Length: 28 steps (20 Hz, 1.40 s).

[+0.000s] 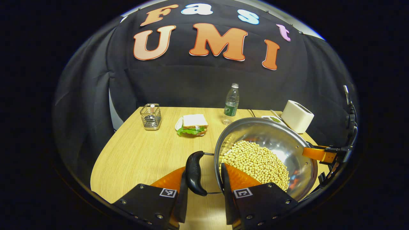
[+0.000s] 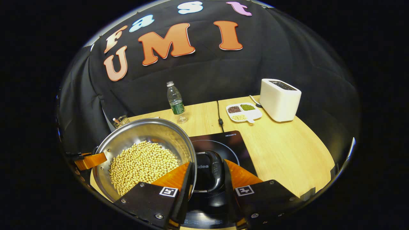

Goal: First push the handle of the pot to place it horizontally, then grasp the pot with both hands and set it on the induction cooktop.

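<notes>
A steel pot (image 1: 271, 127) (image 2: 140, 129) full of soybeans (image 1: 255, 159) (image 2: 143, 163) hangs between both grippers. My left gripper (image 1: 203, 179) is shut around the pot's black left handle (image 1: 195, 174), which lies flat: one finger is outside the handle, the other at the rim. My right gripper (image 2: 209, 177) grips the right handle (image 2: 213, 171) the same way. The black induction cooktop (image 2: 223, 143) lies directly under that handle and to the pot's right. Across the pot, each view shows the other gripper (image 1: 322, 155) (image 2: 91, 160). The pot's base is hidden.
On the wooden table (image 2: 287, 153) stand a water bottle (image 1: 231, 103) (image 2: 175, 102), a white toaster (image 1: 297, 115) (image 2: 280, 99), a divided dish of beans (image 2: 243, 111), a sandwich on a plate (image 1: 192, 125) and a wire holder (image 1: 150, 116). A cord (image 2: 219, 115) runs behind the cooktop.
</notes>
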Tool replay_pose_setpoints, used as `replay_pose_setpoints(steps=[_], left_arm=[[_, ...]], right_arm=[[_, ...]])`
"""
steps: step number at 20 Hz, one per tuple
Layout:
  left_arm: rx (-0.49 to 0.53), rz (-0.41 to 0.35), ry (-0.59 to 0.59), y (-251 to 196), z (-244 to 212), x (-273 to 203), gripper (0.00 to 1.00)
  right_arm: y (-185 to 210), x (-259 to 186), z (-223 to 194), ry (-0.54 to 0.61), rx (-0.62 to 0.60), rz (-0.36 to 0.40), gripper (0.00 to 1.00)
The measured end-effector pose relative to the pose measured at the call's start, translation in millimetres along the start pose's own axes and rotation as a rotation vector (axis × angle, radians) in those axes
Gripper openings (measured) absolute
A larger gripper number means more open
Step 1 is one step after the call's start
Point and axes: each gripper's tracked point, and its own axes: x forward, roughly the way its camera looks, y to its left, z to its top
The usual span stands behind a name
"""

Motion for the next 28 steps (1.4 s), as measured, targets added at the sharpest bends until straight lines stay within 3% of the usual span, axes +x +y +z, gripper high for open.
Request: replay_pose_setpoints(steps=[15, 28], left_arm=[[0.032, -0.071, 0.048, -89.9, -10.9, 28.1, 0.49], [0.023, -0.067, 0.100, -108.8, -26.6, 52.7, 0.48]], right_arm=[[-89.9, -2.3, 2.4, 0.013, 0.043, -0.074, 0.51], [-109.7, 12.9, -5.9, 0.054, 0.053, -0.075, 0.51]])
